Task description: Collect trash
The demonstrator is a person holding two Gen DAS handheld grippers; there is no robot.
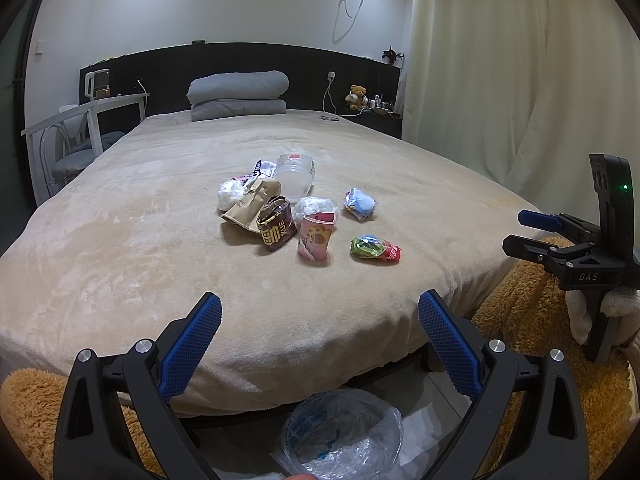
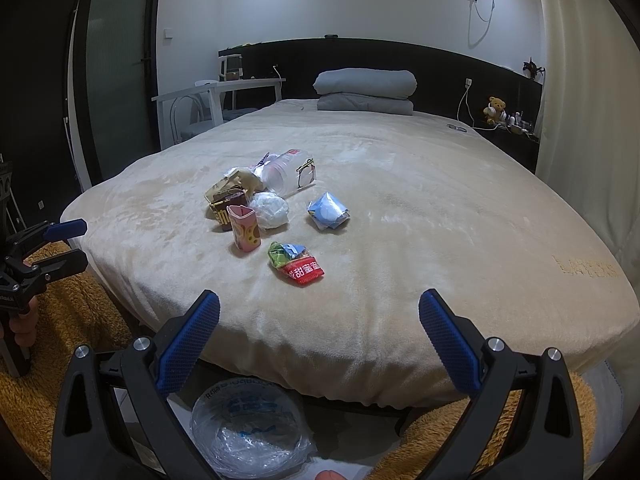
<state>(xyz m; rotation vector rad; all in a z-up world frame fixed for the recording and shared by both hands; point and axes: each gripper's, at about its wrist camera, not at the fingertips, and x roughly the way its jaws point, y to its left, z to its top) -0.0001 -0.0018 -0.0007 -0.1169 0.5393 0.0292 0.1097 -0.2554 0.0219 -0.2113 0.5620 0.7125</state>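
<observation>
Trash lies in a cluster on the beige bed (image 1: 120, 248): a red and green wrapper (image 1: 375, 249) (image 2: 297, 264), a pink carton (image 1: 316, 238) (image 2: 245, 232), a brown wrapper (image 1: 276, 229), a blue packet (image 1: 360, 204) (image 2: 328, 211), a clear plastic cup (image 1: 295, 176) (image 2: 286, 176), crumpled white plastic (image 2: 270, 210) and a paper bag (image 1: 250, 204). A clear plastic bag (image 1: 344, 436) (image 2: 248, 428) sits open on the floor below the bed's edge. My left gripper (image 1: 320, 320) (image 2: 66, 246) and right gripper (image 2: 320, 320) (image 1: 524, 230) are both open and empty, short of the bed's near edge.
Folded grey bedding (image 1: 238, 94) lies by the dark headboard. A white desk and chair (image 1: 80, 128) stand left of the bed. A nightstand with a teddy bear (image 1: 358, 96) is at the right, by the curtain (image 1: 500, 80). An orange fluffy rug (image 1: 532, 312) covers the floor.
</observation>
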